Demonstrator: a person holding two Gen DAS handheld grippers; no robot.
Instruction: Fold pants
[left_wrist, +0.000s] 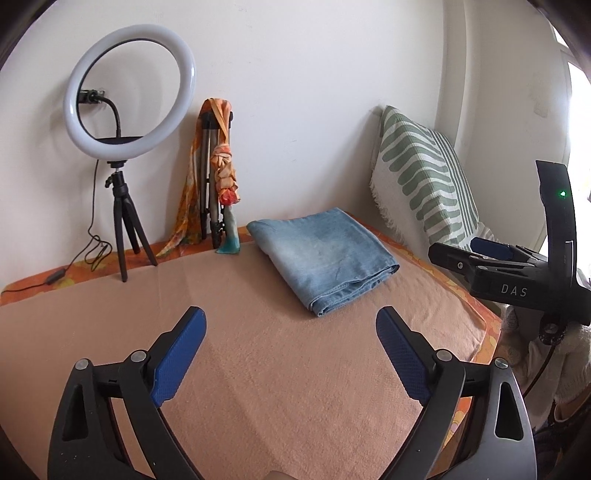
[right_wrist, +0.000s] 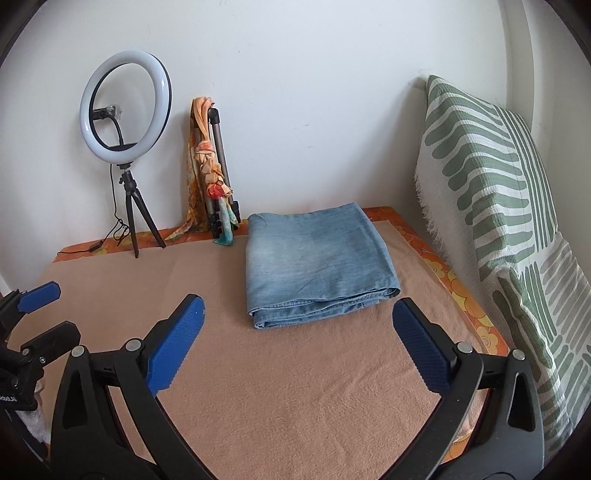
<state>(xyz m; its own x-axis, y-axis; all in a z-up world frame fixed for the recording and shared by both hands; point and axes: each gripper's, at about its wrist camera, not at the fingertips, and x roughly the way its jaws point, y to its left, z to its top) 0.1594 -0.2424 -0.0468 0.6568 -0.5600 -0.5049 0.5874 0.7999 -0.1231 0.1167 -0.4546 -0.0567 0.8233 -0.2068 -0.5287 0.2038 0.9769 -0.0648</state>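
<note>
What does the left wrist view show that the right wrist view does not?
Only the left wrist view shows the left tongs whole, open and empty, and the right tongs' black body with a lit green light. Only the right wrist view shows the right tongs whole, open and empty, and a second striped cushion. Both show the folded jeans on the peach blanket, the ring light and a scarf-draped tripod.

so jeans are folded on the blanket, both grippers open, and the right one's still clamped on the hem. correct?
Not the last part. In the right wrist view the right gripper is open and empty, short of the folded jeans. The jeans do lie folded on the blanket, and the left gripper is open too.
</note>
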